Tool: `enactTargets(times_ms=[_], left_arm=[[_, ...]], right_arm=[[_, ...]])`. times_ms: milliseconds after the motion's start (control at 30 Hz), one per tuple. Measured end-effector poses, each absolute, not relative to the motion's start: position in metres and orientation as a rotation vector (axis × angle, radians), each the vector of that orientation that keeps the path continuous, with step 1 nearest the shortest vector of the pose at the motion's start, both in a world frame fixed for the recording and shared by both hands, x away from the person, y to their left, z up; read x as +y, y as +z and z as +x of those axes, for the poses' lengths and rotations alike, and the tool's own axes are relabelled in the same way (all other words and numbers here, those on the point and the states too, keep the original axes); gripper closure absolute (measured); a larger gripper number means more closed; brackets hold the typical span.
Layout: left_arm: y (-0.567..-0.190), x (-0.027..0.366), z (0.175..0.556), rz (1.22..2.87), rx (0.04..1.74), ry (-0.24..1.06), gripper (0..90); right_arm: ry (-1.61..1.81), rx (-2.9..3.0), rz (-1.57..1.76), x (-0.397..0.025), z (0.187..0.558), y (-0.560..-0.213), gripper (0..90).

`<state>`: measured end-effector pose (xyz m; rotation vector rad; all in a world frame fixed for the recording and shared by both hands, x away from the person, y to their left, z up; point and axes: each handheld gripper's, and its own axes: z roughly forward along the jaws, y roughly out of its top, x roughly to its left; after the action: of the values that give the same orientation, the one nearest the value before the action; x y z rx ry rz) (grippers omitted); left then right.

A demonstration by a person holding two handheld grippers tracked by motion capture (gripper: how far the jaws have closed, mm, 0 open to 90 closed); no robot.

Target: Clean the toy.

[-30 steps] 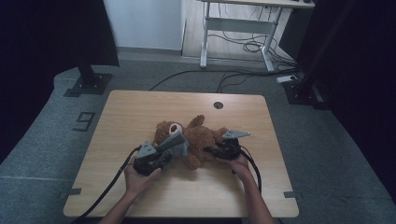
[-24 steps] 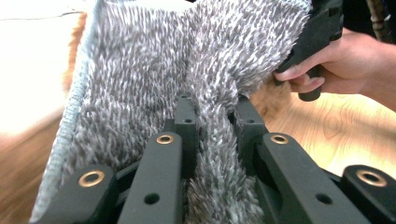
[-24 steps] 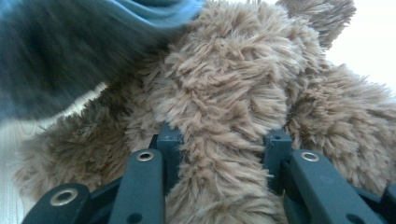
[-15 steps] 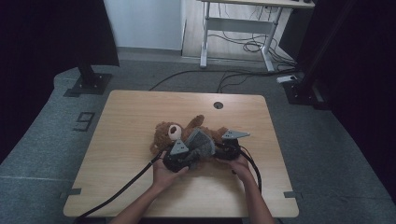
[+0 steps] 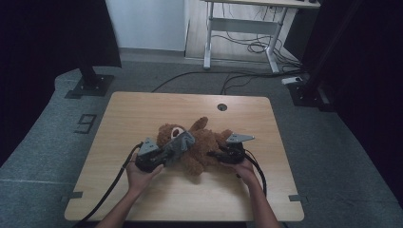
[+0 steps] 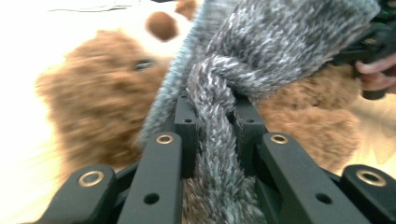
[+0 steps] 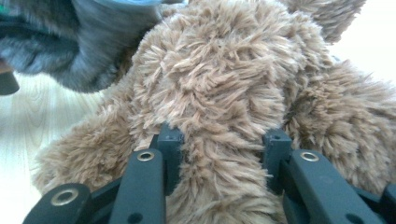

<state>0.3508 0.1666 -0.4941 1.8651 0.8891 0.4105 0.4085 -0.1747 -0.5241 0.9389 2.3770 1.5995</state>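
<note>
While the left gripper (image 6: 212, 140) pinches a grey knitted woollen scarf (image 6: 261, 51), the right gripper (image 7: 219, 140) clamps a shaggy brown teddy bear's (image 5: 199, 142) limb (blurry).

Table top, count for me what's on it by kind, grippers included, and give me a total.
Brown teddy bear: 1
Grey knitted garment held in the left gripper: 1
Handheld grippers, left gripper and right gripper: 2
Total: 4

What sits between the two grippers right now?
The brown teddy bear, lying on the table. The high view shows the left gripper and right gripper flanking it.
</note>
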Motion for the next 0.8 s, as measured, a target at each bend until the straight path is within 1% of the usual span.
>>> enactTargets(times_ms=[100, 133, 200, 300, 367, 433, 467, 633, 700, 800], left_arm=[[-0.495, 0.183, 0.353, 1.845, 0.931, 0.422, 75.9], [-0.496, 0.195, 0.354, 1.835, 0.967, 0.44, 76.0], [-0.496, 0.199, 0.355, 1.831, 0.979, 0.445, 76.0], [-0.498, 0.22, 0.357, 1.802, 1.041, 0.466, 76.1], [-0.496, 0.223, 0.356, 1.782, 1.046, 0.457, 76.2], [-0.49, 0.222, 0.354, 1.762, 1.029, 0.459, 76.2], [-0.48, 0.218, 0.352, 1.751, 0.995, 0.47, 76.2], [-0.463, 0.206, 0.356, 1.724, 0.953, 0.466, 76.1], [-0.452, 0.19, 0.363, 1.732, 0.919, 0.458, 76.2], [-0.45, 0.179, 0.367, 1.75, 0.899, 0.459, 76.4]], right_arm=[[1.601, 2.378, 0.932, -0.175, 0.408, -0.525, 62.1], [1.602, 2.378, 0.927, -0.175, 0.407, -0.525, 62.2], [1.603, 2.38, 0.925, -0.175, 0.406, -0.525, 62.3], [1.611, 2.381, 0.91, -0.176, 0.403, -0.526, 62.6], [1.61, 2.377, 0.909, -0.176, 0.403, -0.526, 62.7], [1.616, 2.375, 0.905, -0.176, 0.399, -0.527, 63.2], [1.615, 2.377, 0.897, -0.176, 0.398, -0.526, 63.4], [1.606, 2.387, 0.872, -0.177, 0.389, -0.526, 63.6], [1.595, 2.394, 0.849, -0.177, 0.381, -0.525, 63.6], [1.584, 2.397, 0.846, -0.175, 0.378, -0.525, 63.6]])
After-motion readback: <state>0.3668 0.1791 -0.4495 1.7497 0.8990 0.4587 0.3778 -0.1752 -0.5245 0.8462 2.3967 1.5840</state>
